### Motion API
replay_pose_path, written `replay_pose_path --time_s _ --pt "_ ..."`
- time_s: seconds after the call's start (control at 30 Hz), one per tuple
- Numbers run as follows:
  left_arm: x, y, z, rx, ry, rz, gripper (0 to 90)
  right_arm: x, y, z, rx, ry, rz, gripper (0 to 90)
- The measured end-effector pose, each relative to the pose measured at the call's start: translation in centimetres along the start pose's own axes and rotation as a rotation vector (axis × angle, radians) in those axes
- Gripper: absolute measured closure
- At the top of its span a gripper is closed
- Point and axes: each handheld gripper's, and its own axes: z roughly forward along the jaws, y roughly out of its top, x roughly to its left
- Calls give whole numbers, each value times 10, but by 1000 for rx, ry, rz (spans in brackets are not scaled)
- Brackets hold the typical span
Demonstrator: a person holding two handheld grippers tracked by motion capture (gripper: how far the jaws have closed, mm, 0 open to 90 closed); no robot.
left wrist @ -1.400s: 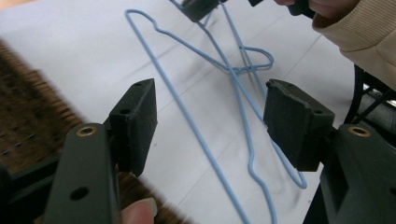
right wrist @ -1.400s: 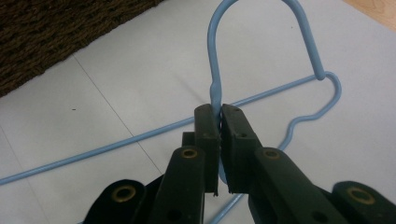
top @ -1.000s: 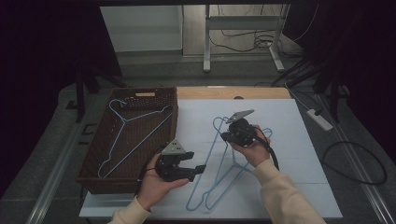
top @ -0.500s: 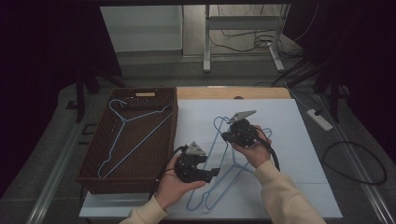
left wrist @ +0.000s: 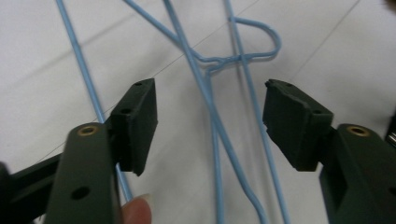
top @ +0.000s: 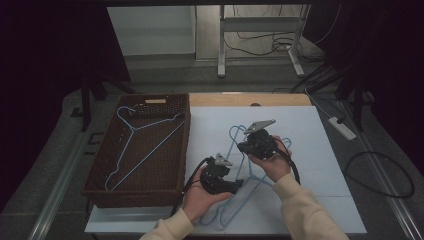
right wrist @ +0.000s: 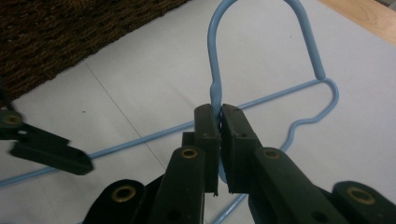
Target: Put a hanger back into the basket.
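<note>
Hanger neck [right wrist: 215,100] between right gripper [right wrist: 219,122] jaws (clamped)

A lab: dark surroundings, floor cables [top: 260,42], power strip [top: 342,128], metal stand [top: 260,35].

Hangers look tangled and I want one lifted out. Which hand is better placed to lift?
Right: the right tongs are already shut on a blue hanger's neck. The left tongs hang open above crossed wires.
</note>
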Motion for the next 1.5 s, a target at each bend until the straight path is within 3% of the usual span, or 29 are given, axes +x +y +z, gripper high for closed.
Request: replay_pose_path --time_s 0.27,0.5,0.57,0.67,0.77,0.83,0.87,0.9,0.93,0.97,1.1,1.3,1.5 --pt "5 0 15 -2 -25 -33 486 0 -2 -3 -14 -1 5 859" --pt "10 1 24 10 -98 -86 717 1 -4 -6 -29 5 12 858" --pt "11 1 24 6 -90 -90 794 0 -5 -7 -37 8 12 858" --pt "12 1 23 -5 -66 -101 816 -2 -7 -10 -59 14 21 851" --pt "13 1 22 -20 -62 -117 858 -6 -15 -21 -136 30 84 686" --pt "13 1 21 -23 -52 -121 860 -6 -23 -34 -197 12 111 616" --pt "13 1 21 -23 -52 -121 860 -6 -23 -34 -197 12 111 616" --pt "14 1 21 -25 -55 -123 861 -5 -32 -49 -253 4 129 555" --pt "14 0 21 -29 -58 -125 861 -5 -32 -49 -253 4 129 555" --pt "13 -1 21 -35 -58 -132 861 -4 -44 -63 -285 -1 131 504" --pt "13 -1 20 -47 -66 -134 862 -3 -61 -78 -299 -14 146 471" --pt "12 -1 14 -84 -82 -133 864 0 -110 -95 -313 -9 169 463" --pt "11 0 6 -113 -108 -142 865 -7 -134 -103 -341 2 199 450"
